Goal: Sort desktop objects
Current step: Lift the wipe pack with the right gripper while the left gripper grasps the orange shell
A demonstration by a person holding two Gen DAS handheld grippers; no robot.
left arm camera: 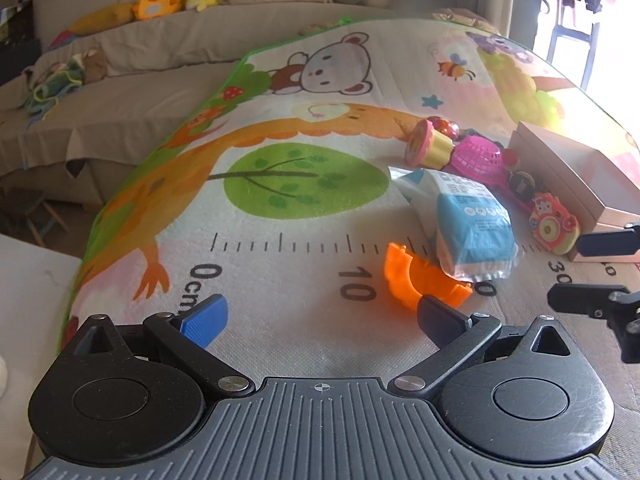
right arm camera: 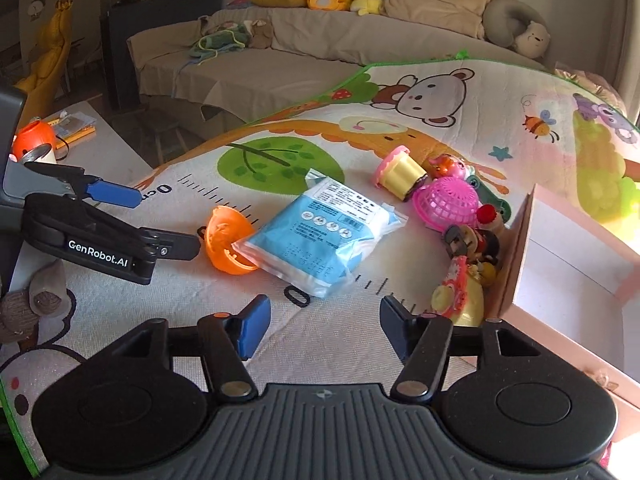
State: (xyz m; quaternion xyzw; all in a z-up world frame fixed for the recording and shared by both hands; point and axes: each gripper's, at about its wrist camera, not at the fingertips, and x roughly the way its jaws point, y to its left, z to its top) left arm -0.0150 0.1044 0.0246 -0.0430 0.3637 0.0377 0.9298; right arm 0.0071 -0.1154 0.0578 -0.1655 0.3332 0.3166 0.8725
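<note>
A blue-and-white packet [right arm camera: 320, 236] lay flat just ahead of the right tool [right arm camera: 324, 326], its corner over an orange shell [right arm camera: 224, 240]; pink basket [right arm camera: 446, 202] and toys clustered right, beside the box [right arm camera: 560, 248].

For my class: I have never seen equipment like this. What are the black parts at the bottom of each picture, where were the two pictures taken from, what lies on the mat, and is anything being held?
Each picture comes from a camera mounted on a hand-held two-finger tool, looking forward along its fingers. One view belongs to the left tool, the other to the right tool; each also catches the other tool at its edge. Both are open and hold nothing.

On the cartoon play mat lie a blue and white packet resting partly on an orange plastic shell, a yellow and pink cup, a pink mesh basket and a cluster of small toys beside an open cardboard box.
</note>
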